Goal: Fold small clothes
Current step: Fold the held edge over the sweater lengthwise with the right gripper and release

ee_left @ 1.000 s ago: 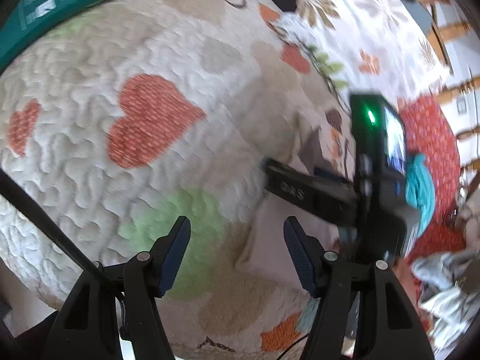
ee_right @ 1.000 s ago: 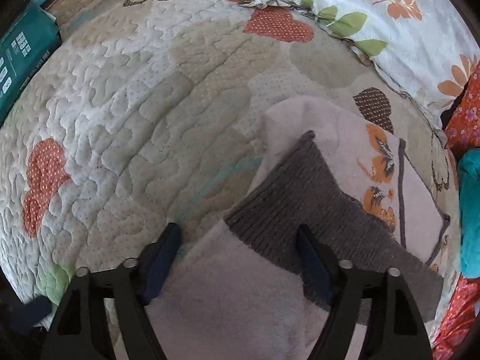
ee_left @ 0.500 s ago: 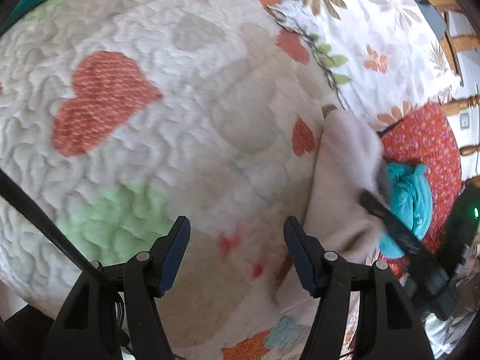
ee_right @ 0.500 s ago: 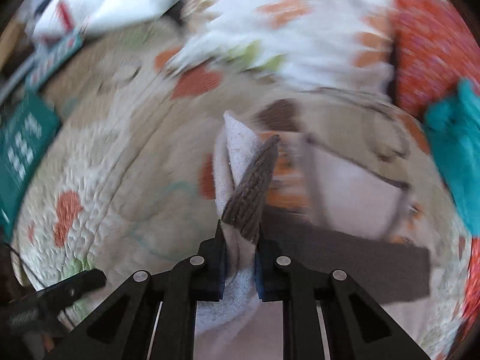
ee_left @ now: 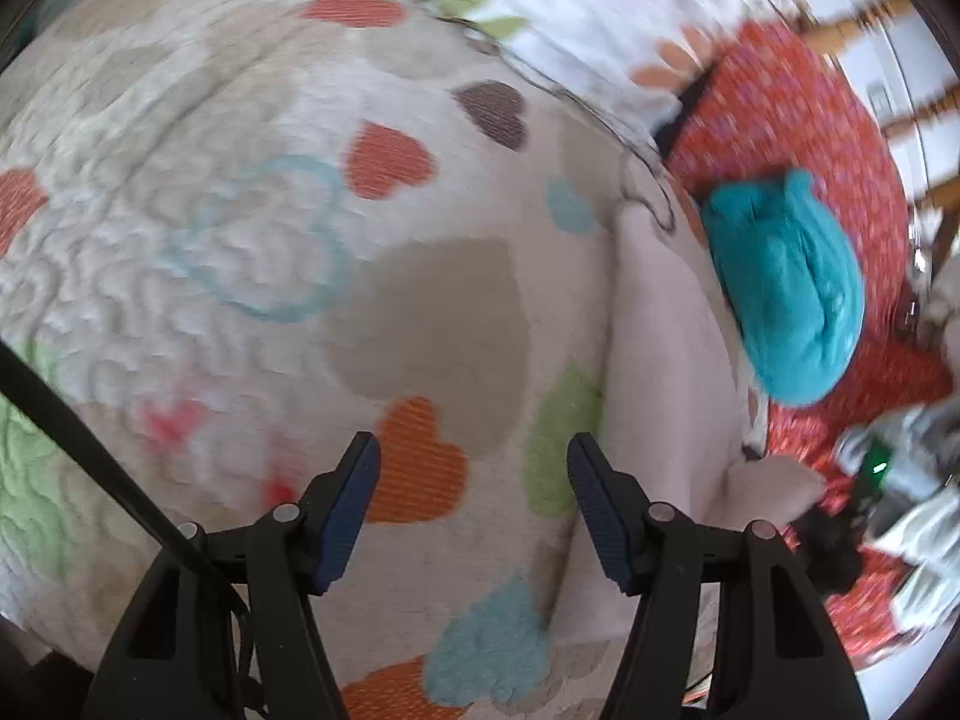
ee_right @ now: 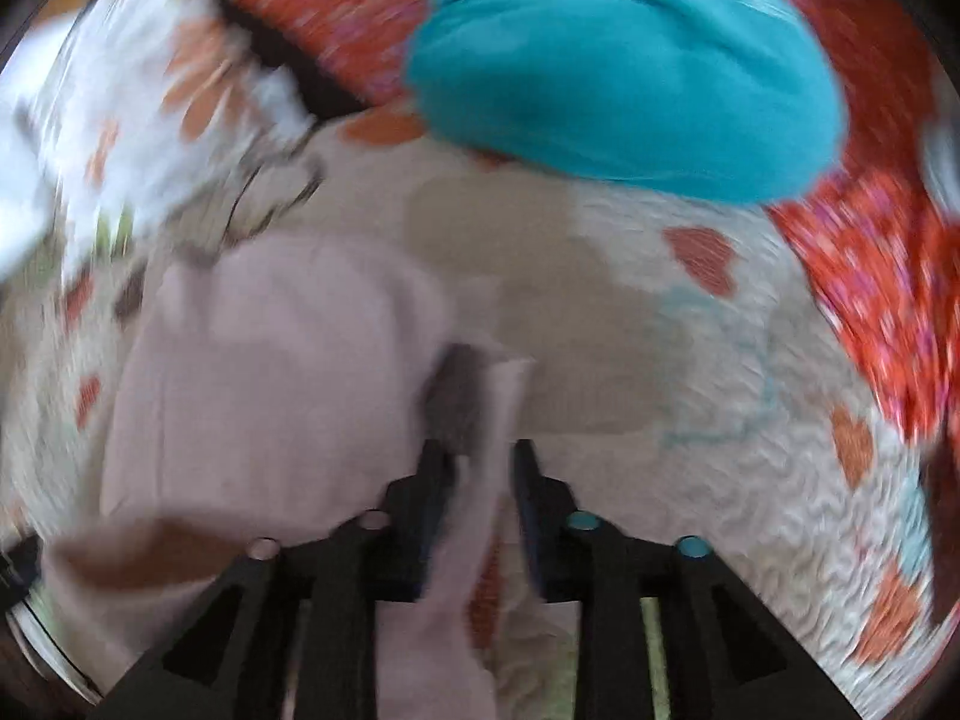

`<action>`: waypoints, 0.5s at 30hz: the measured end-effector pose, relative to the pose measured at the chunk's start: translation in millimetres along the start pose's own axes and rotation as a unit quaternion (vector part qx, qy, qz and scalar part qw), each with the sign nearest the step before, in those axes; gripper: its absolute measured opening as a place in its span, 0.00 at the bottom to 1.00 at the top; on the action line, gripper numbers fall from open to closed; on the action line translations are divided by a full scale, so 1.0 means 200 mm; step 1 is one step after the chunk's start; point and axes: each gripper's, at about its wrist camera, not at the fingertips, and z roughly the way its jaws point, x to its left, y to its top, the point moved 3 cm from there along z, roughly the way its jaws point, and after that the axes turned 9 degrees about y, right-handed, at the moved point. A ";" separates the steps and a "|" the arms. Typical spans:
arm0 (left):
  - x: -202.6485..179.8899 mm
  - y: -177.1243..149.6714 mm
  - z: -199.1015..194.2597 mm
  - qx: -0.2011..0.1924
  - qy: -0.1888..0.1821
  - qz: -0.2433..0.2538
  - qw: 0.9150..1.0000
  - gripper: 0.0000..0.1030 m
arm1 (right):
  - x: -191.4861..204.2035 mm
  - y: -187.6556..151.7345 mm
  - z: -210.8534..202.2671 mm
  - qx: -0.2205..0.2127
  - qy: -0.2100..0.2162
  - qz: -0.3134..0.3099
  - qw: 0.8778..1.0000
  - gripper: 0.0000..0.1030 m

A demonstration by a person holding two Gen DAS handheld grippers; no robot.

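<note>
The right gripper [ee_right: 477,480] has its fingers partly parted with an edge of the pale pink soft knit garment [ee_right: 270,372] and its dark grey ribbed cuff [ee_right: 459,396] lying between them; whether they pinch the cloth or have just let it slip I cannot tell, since the right wrist view is blurred; the garment lies on the cream quilted bedspread with coloured hearts [ee_right: 750,408], to the left and near in that view, with a bunched teal fabric bundle [ee_right: 624,72] farther off on a red patterned cloth [ee_right: 870,276]. The left gripper [ee_left: 474,510] hangs open and empty over the quilt, the pink garment just to its right. I judge the step in hand to be a fold being laid: one edge carried across the body of the garment. The next move probably calls for setting that edge down squarely on the layer beneath, freeing the fingers without dragging the cloth, and bringing the left gripper across to hold or smooth the fold.
</note>
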 end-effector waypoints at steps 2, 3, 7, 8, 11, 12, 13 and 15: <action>-0.08 -0.04 0.02 -0.006 0.013 0.031 0.999 0.61 | -0.06 0.00 -0.10 -0.033 0.028 0.026 0.999 0.40; -0.10 -0.05 0.02 -0.007 0.017 0.038 0.999 0.61 | -0.07 0.00 -0.17 -0.054 0.045 0.033 0.997 0.41; -0.18 -0.08 0.04 -0.015 0.036 0.064 0.997 0.62 | -0.04 -0.03 -0.36 -0.107 0.141 0.034 0.984 0.63; -0.19 -0.08 0.05 -0.018 0.045 0.069 0.996 0.62 | -0.02 -0.03 -0.37 -0.111 0.162 0.031 0.980 0.66; -0.22 -0.09 0.07 -0.020 0.059 0.079 0.995 0.62 | 0.11 -0.05 -0.37 -0.100 0.221 -0.004 0.970 0.66; -0.24 -0.09 0.08 -0.020 0.060 0.080 0.995 0.62 | 0.16 -0.06 -0.37 -0.097 0.225 -0.024 0.969 0.66; -0.25 -0.10 0.09 -0.021 0.061 0.082 0.995 0.62 | 0.21 -0.07 -0.35 -0.088 0.225 -0.045 0.969 0.66; -0.29 -0.11 0.10 -0.023 0.065 0.091 0.993 0.62 | 0.26 -0.11 -0.26 -0.045 0.223 -0.060 0.972 0.08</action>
